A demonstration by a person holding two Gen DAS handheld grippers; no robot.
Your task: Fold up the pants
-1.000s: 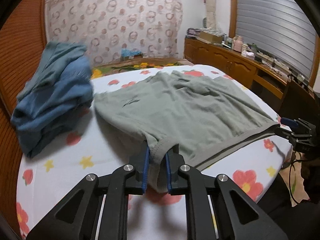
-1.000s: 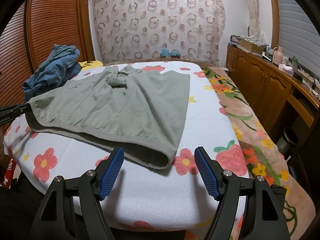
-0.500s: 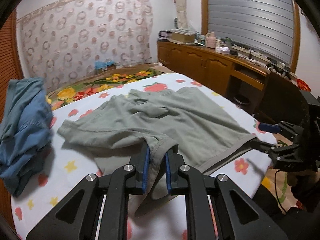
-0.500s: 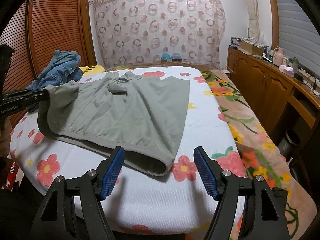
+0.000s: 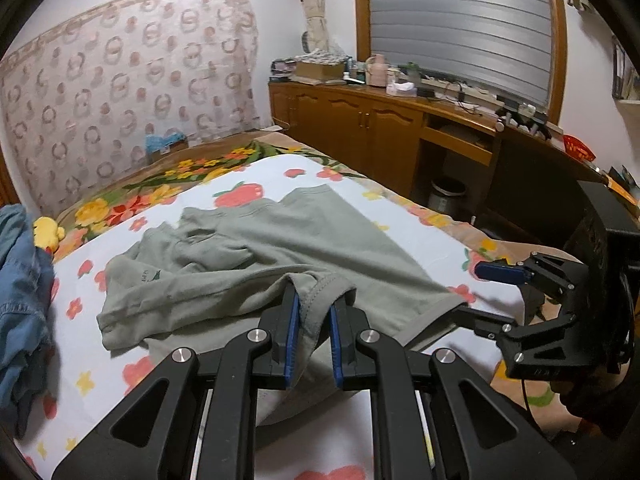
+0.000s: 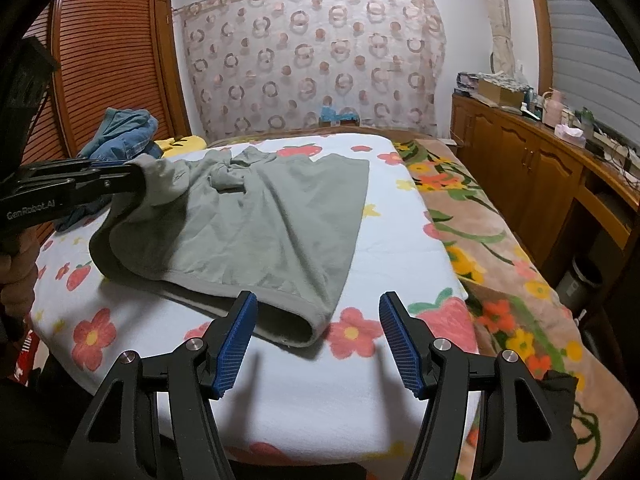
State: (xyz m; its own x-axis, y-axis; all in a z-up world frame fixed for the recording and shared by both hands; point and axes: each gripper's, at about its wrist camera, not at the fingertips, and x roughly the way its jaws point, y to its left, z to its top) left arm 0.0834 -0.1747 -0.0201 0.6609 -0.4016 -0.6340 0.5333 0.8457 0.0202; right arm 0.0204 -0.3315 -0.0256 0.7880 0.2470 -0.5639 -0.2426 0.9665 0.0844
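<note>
- Left gripper (image 5: 313,312) is clamped on a hem corner of the grey-green pants (image 5: 280,256), its 2 blue-padded fingers (image 5: 291,332) pinching a bunched fold of cloth lifted off the bed (image 5: 404,216).
- Seen from the right wrist view, that lifted corner curls over toward the middle of the pants, so the dark underside shows along the pants' left edge.
- Right gripper (image 6: 318,340) has its jaws spread wide and grips nothing; it hovers just off the near hem of the pants (image 6: 264,224), with the hem's corner lying between its 2 fingers (image 6: 236,340).
- Pants lie spread across the flower-print sheet, their far end rumpled into a knot of folds.
- Blue denim pile (image 6: 124,128) sits beyond the far left corner of the pants, apart from them.
- Yellow soft toy (image 5: 47,232) rests beside the denim, further from the pants.
- Wooden cabinet (image 6: 532,168) runs along the wall to the right of the pants, its top cluttered with small items.
</note>
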